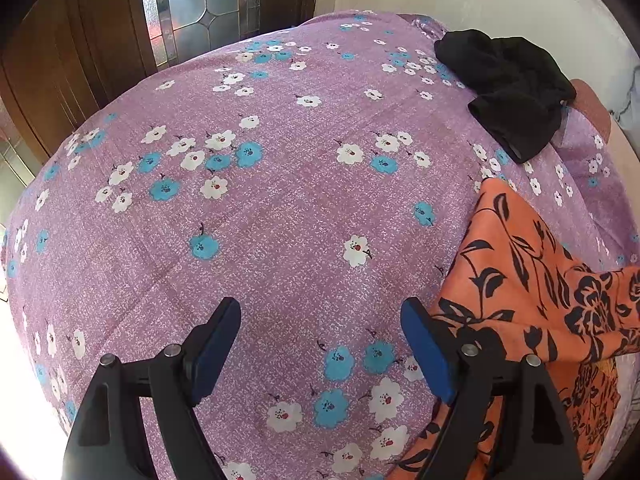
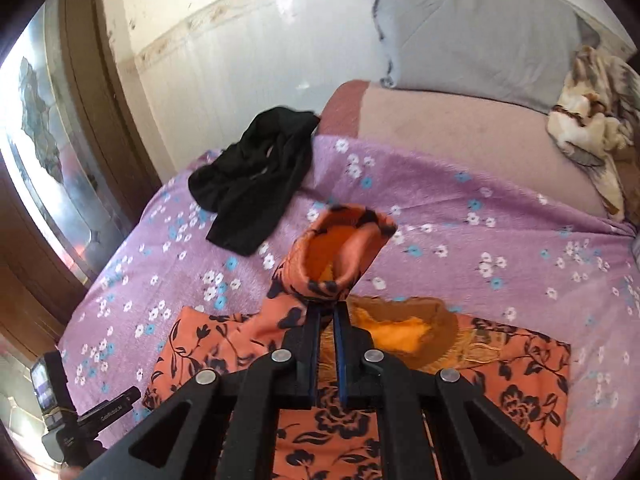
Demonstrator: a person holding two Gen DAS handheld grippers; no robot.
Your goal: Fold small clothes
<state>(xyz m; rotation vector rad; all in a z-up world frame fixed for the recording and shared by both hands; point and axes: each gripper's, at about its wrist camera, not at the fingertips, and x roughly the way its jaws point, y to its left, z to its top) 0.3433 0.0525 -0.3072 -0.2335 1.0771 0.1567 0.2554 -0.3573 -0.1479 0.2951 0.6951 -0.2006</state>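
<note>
An orange garment with black flowers (image 2: 500, 368) lies flat on the purple flowered bedsheet (image 2: 480, 240). My right gripper (image 2: 327, 314) is shut on its sleeve (image 2: 336, 248), which stands lifted above the garment with the cuff gaping toward the far side. In the left wrist view the same orange garment (image 1: 532, 280) fills the lower right. My left gripper (image 1: 320, 312) hangs open over bare bedsheet (image 1: 280, 200), with nothing between its fingers; its right finger sits at the garment's left edge.
A crumpled black garment (image 2: 256, 184) lies at the far side of the sheet, also the black garment (image 1: 508, 88) at upper right. A grey pillow (image 2: 472, 32) and a patterned cloth (image 2: 592, 112) sit by the wall. A wooden door with glass (image 1: 100, 40) stands beyond the bed.
</note>
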